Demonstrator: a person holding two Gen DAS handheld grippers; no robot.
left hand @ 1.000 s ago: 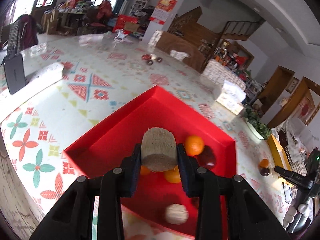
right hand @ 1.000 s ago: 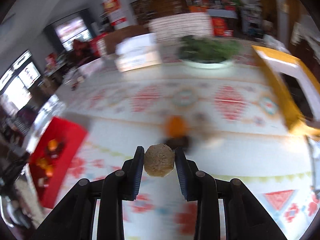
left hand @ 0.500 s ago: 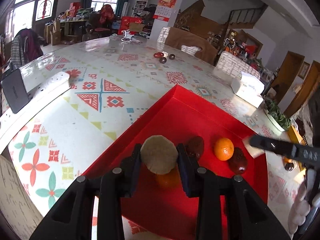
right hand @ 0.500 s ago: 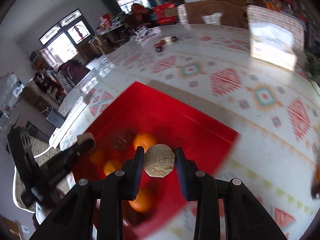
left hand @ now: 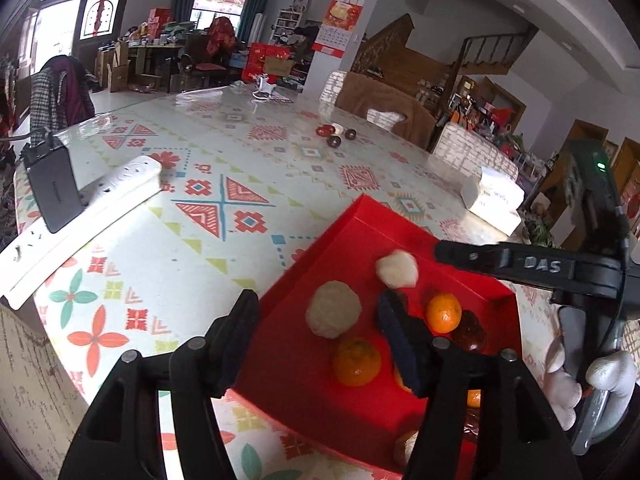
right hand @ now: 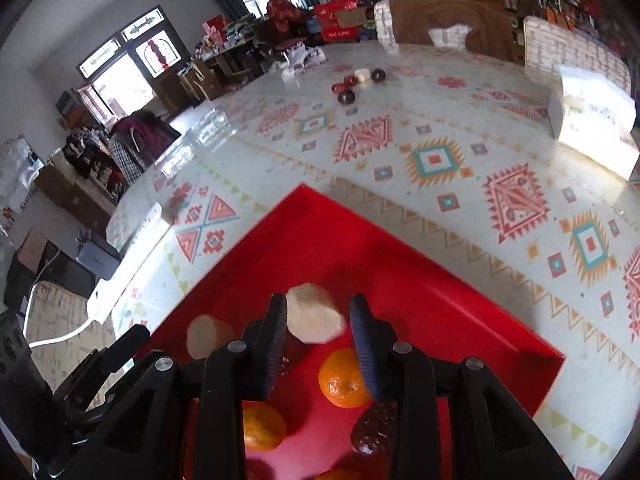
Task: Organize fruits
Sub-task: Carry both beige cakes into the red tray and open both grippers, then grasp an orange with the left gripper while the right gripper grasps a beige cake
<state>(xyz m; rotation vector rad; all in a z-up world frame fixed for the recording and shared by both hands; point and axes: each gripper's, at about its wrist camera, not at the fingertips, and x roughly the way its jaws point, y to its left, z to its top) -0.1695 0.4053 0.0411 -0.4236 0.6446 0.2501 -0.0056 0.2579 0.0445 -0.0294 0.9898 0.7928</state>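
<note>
A red tray (left hand: 360,216) (right hand: 460,280) lies on the patterned table and holds several oranges (left hand: 356,362) (right hand: 344,378), dark red fruits (left hand: 469,332) (right hand: 374,428) and pale beige pieces. My left gripper (left hand: 320,344) is open above the tray's near left corner, and one beige piece (left hand: 334,314) lies in the tray between its fingers. My right gripper (right hand: 319,340) is open over the tray, with another beige piece (right hand: 314,318) (left hand: 397,269) just beyond its fingertips, loose. The right gripper's finger (left hand: 512,264) reaches in from the right in the left wrist view.
A small group of dark fruits and a white piece (left hand: 336,134) (right hand: 358,80) sits far across the table. A white power strip (left hand: 80,208) with a dark adapter (left hand: 54,186) lies at the left edge. A tissue box (left hand: 494,200) (right hand: 592,128) stands at the right.
Both grippers held a beige piece and have opened over the red tray. Both pieces have been let go and lie in or drop into the tray. The right gripper moved in over the tray.
</note>
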